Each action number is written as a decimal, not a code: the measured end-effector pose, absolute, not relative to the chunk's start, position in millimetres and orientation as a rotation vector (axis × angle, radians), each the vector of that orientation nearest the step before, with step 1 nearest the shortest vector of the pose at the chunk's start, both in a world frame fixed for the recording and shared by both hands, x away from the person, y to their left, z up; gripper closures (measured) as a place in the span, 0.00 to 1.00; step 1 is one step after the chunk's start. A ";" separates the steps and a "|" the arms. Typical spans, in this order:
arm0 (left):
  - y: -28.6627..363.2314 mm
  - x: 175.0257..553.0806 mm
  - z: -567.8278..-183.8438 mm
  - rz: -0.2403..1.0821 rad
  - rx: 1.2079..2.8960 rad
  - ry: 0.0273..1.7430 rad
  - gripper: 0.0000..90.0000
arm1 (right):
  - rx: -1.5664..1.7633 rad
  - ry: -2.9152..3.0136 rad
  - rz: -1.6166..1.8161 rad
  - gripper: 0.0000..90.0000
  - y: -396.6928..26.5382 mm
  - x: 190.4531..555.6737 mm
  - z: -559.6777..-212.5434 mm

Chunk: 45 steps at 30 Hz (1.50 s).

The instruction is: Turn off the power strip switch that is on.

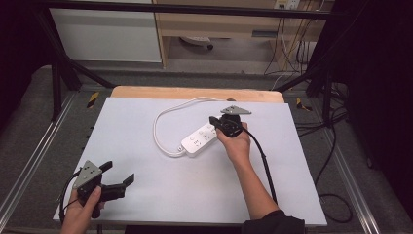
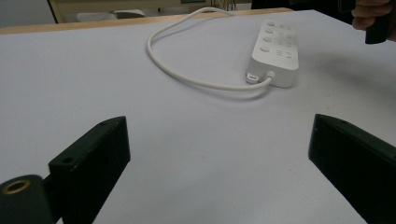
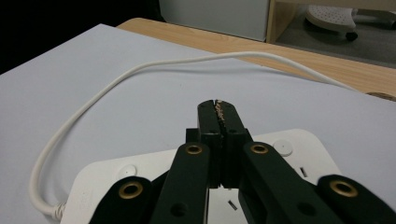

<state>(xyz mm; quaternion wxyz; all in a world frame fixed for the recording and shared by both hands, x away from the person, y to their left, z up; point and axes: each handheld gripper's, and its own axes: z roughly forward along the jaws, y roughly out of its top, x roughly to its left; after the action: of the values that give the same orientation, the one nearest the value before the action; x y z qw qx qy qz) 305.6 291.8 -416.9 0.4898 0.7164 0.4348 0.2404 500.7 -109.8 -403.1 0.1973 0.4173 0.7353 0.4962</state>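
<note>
A dim room with grey floor, a wooden desk and trailing cables surrounds a white-topped table [image 1: 146, 195]. On it lies a white power strip [image 1: 199, 139], its cord looped behind. The right gripper [image 1: 214, 120], jaws together, hovers over its buttons, work seemingly just begun; the left gripper [image 1: 119, 173] waits apart, jaws spread.

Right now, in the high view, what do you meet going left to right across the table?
Left gripper, jaws apart, at the near left → looped white cable → white power strip → right gripper, jaws together over the strip's far end.
</note>
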 end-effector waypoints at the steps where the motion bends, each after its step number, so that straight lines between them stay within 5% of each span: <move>1: 292.0 305.7 -417.0 0.583 1.742 1.054 0.06 | 1.172 2.059 1.386 1.00 -109.0 500.7 -403.6; 45: 290.2 305.1 -417.1 0.597 1.757 1.045 0.06 | 1.144 2.091 1.274 1.00 -86.4 498.8 -428.1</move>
<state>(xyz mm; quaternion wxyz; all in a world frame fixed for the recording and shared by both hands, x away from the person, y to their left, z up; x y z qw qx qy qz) 305.1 290.2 -417.1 0.4846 0.7217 0.4292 0.2451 498.8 -86.4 -428.1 0.2177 0.4133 0.7550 0.4602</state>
